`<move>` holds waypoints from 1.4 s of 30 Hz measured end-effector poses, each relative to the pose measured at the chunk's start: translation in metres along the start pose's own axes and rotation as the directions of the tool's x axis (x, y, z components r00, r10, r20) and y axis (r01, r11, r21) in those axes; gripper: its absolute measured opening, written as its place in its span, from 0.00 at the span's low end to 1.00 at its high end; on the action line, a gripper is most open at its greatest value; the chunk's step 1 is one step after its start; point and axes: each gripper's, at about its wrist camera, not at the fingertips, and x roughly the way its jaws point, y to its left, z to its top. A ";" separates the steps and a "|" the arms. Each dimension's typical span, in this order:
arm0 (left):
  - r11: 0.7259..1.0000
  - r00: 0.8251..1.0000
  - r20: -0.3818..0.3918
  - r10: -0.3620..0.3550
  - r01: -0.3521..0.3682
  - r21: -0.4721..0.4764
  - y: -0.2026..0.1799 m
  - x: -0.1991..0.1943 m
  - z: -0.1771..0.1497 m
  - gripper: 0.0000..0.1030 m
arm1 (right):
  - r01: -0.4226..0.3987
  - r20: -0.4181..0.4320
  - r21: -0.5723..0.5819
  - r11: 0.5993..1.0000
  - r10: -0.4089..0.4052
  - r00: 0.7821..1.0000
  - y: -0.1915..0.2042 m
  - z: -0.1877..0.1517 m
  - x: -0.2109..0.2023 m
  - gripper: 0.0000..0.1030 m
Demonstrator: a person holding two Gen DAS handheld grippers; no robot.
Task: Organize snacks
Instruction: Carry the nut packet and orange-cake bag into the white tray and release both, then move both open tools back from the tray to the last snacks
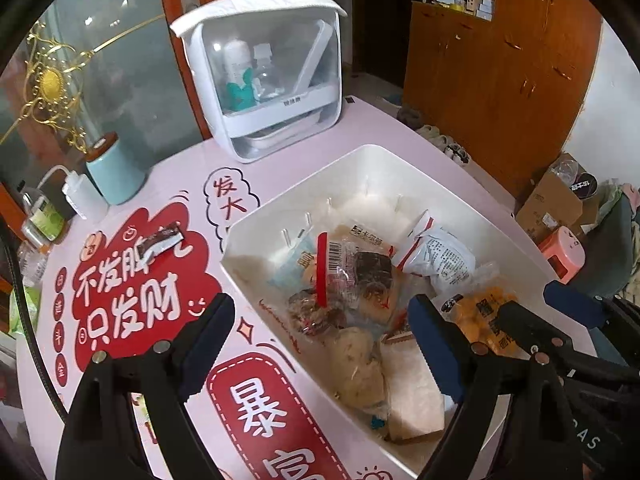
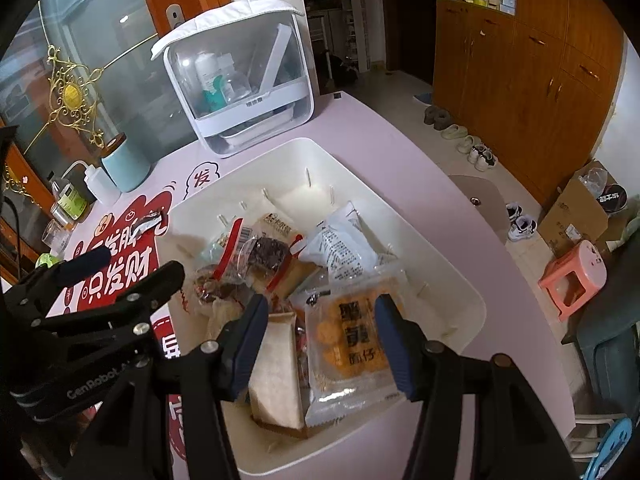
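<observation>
A white bin (image 1: 372, 160) (image 2: 448, 276) on the pink table holds several wrapped snacks: a yellow cracker pack (image 2: 352, 344) (image 1: 480, 312), a white pouch (image 2: 344, 248) (image 1: 440, 256), bread packs (image 2: 276, 380) (image 1: 360, 368) and dark pastries (image 1: 372, 268). One small dark snack wrapper (image 1: 164, 240) (image 2: 146, 224) lies on the red table print, left of the bin. My left gripper (image 1: 320, 340) is open over the bin's near left part. My right gripper (image 2: 320, 332) is open above the cracker pack, empty.
A clear-fronted white storage box (image 1: 272, 88) stands behind the bin. A light-blue cup (image 1: 116, 172), a white squeeze bottle (image 1: 80, 196) and jars (image 1: 40, 220) sit at the table's left edge. Wooden cabinets, shoes, a pink stool (image 2: 572, 276) and cardboard boxes are to the right.
</observation>
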 end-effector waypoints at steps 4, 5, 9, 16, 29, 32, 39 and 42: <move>1.000 1.000 0.031 0.004 -0.004 -0.002 0.002 -0.016 -0.007 0.85 | 0.000 0.005 -0.008 1.000 0.000 1.000 0.002 -0.006 -0.009 0.54; 1.000 0.999 0.041 0.002 -0.002 -0.004 0.003 -0.020 -0.009 0.85 | 0.003 0.007 -0.010 1.000 -0.003 1.000 0.002 -0.007 -0.011 0.54; 0.999 0.998 0.060 -0.034 0.035 -0.012 0.007 -0.038 -0.021 0.85 | 0.005 0.008 -0.023 1.000 -0.004 1.000 0.007 -0.015 -0.020 0.54; 0.999 0.998 0.057 -0.036 0.035 0.016 0.017 -0.066 -0.051 0.85 | -0.024 0.010 -0.087 0.996 0.025 1.000 0.031 -0.026 -0.038 0.54; 0.995 0.994 -0.032 0.101 -0.101 -0.025 0.140 -0.125 -0.067 0.85 | -0.103 0.063 -0.364 0.926 0.135 0.989 0.144 -0.021 -0.059 0.54; 0.985 0.984 -0.052 0.170 -0.170 0.008 0.174 -0.132 -0.055 0.85 | -0.153 0.060 -0.411 0.899 0.194 0.979 0.170 -0.013 -0.058 0.54; 0.934 0.944 -0.036 0.329 -0.319 0.162 0.232 -0.127 -0.003 0.85 | -0.248 -0.021 -0.461 0.852 0.269 0.963 0.230 0.005 -0.034 0.54; 0.912 0.934 -0.028 0.356 -0.341 0.229 0.251 -0.115 0.025 0.85 | -0.290 -0.075 -0.459 0.840 0.288 0.955 0.249 0.005 -0.017 0.54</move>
